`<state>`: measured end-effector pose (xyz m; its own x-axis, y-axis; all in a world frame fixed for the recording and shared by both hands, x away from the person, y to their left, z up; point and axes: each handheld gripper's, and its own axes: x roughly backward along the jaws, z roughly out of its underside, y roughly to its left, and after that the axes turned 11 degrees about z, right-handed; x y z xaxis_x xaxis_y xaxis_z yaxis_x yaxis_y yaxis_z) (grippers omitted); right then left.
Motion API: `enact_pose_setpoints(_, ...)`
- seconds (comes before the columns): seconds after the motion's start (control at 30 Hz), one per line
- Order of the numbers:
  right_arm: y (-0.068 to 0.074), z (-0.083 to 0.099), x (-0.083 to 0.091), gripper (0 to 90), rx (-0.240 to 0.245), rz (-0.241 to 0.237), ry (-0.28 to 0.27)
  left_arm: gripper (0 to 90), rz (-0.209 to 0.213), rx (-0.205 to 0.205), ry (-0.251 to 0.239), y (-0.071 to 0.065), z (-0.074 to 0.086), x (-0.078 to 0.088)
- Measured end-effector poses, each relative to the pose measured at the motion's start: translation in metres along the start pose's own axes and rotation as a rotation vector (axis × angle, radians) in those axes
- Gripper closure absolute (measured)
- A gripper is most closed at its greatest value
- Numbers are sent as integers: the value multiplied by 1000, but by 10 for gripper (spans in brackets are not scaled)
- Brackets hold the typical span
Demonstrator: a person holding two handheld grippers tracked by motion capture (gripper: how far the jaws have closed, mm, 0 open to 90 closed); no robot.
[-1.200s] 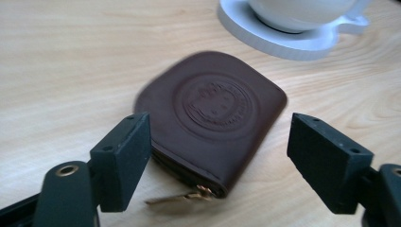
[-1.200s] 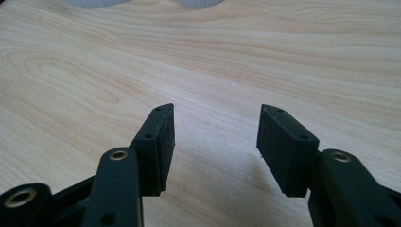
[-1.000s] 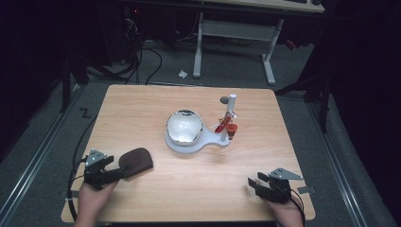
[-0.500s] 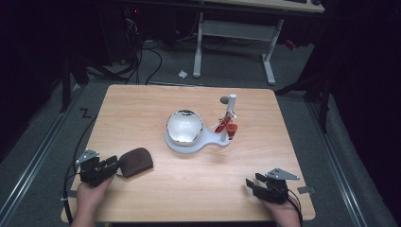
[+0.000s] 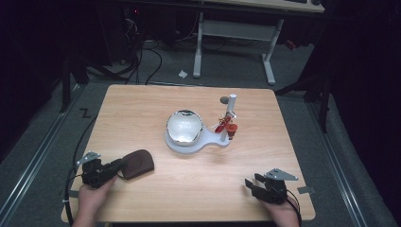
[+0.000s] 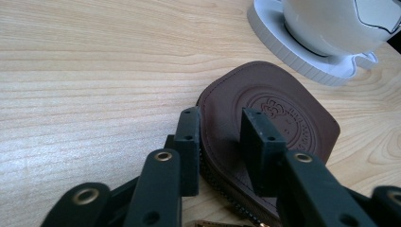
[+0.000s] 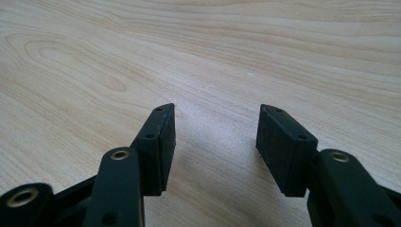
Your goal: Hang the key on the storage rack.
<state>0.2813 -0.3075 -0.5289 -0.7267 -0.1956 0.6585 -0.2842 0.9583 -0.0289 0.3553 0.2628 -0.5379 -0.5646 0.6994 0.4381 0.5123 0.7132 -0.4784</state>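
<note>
Brown leather zip pouch [image 6: 265, 118], lying flat at seven o'clock on the wooden surface [image 5: 189, 189], is straddled, apparently ungripped, by the parted left gripper [image 6: 222, 137]; the right gripper [image 7: 213, 142] is held open and empty.

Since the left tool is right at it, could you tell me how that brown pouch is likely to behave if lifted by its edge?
The brown pouch looks like stitched leather with a zip, so it would probably sag a little rather than stay rigid. It lies flat and thin, so it is likely light and will slide, not roll. Its smooth face may slip between the left tool's jaws.
</note>
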Motion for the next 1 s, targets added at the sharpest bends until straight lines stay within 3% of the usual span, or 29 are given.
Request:
enact_pose_setpoints(0.03, 0, 0, 1, 483, -5, 0, 0, 770, -5, 6, -6, 0, 0, 0)
enact_pose_setpoints(0.23, -1, 0, 1, 483, -6, -2, -3, 847, -30, -17, -6, -2, 1, 0)
enact_pose_setpoints(0.47, -1, 0, 2, 483, -2, -4, -6, 868, -68, -73, -3, -9, 1, -1)
enact_pose_setpoints(0.57, -1, -1, 2, 483, -1, -2, -11, 870, -59, -81, -9, -11, -1, 2)
enact_pose_setpoints(0.87, -5, -3, 5, 489, -16, 17, -43, 873, -37, -166, -101, -36, -6, 12)
enact_pose_setpoints(1.0, -5, -4, 4, 491, -22, 24, -55, 874, -39, -201, -115, -42, -7, 12)
